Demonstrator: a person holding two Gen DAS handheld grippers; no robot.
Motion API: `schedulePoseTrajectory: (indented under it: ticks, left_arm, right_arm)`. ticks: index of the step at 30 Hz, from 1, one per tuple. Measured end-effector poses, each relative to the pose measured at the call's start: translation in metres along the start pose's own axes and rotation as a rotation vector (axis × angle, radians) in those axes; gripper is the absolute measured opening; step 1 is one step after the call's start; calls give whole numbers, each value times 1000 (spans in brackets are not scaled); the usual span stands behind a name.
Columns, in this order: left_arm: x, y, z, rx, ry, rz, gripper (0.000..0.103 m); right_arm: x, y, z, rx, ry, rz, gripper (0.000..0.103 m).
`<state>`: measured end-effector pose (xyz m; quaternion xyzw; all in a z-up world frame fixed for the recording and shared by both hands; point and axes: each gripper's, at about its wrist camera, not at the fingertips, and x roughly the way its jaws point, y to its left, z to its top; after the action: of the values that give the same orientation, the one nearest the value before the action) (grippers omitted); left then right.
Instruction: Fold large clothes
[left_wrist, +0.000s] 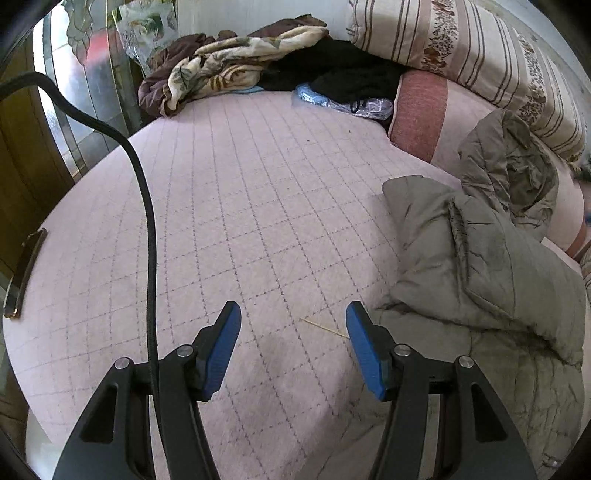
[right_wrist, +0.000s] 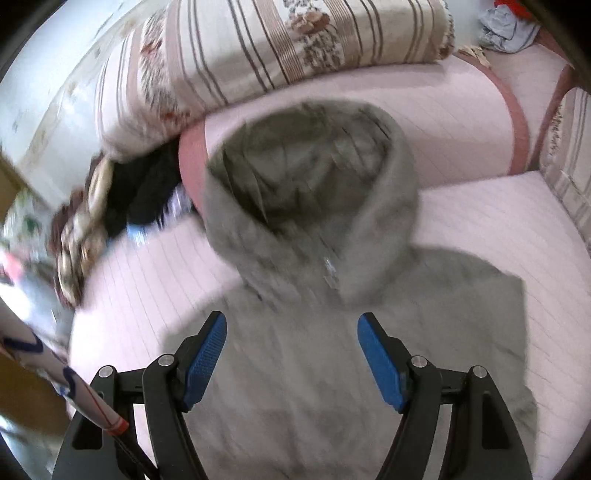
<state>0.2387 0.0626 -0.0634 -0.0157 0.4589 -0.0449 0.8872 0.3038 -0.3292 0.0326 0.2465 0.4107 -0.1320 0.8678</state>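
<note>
Garment: a grey-green padded hooded jacket (right_wrist: 332, 369) lies on the pale pink quilted bed cover (left_wrist: 240, 221), hood (right_wrist: 306, 173) at the far end toward the striped floral bolster (right_wrist: 295, 48).
Left tongs: the left gripper (left_wrist: 293, 321) hangs over bare cover, blue pads apart and empty — the jacket is just to its right.
Right tongs: the right gripper (right_wrist: 291, 328) hovers above the jacket's body, jaws wide, gripping nothing; this view is blurred.
Far left: a crumpled brown and cream leaf-print blanket (left_wrist: 221, 66) beside black clothing (left_wrist: 343, 70).
</note>
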Motion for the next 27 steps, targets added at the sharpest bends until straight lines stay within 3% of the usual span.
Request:
schedulePoseTrajectory:
  ticks: [8, 16, 17, 20, 27]
  left_arm:
    - [33, -2, 9, -21, 86, -55, 58]
    - [56, 1, 8, -34, 143, -63, 58]
    - [59, 0, 7, -34, 158, -70, 58]
    - [63, -4, 5, -26, 174, -79, 58]
    - [59, -12, 4, -8, 167, -80, 58]
  right_arm:
    - [62, 59, 88, 74, -60, 18, 86]
    - [133, 65, 117, 135, -31, -7, 86]
    - [138, 64, 119, 129, -30, -23, 80]
    - [148, 64, 120, 84, 11, -25, 8]
    - [78, 68, 86, -83, -54, -64, 7]
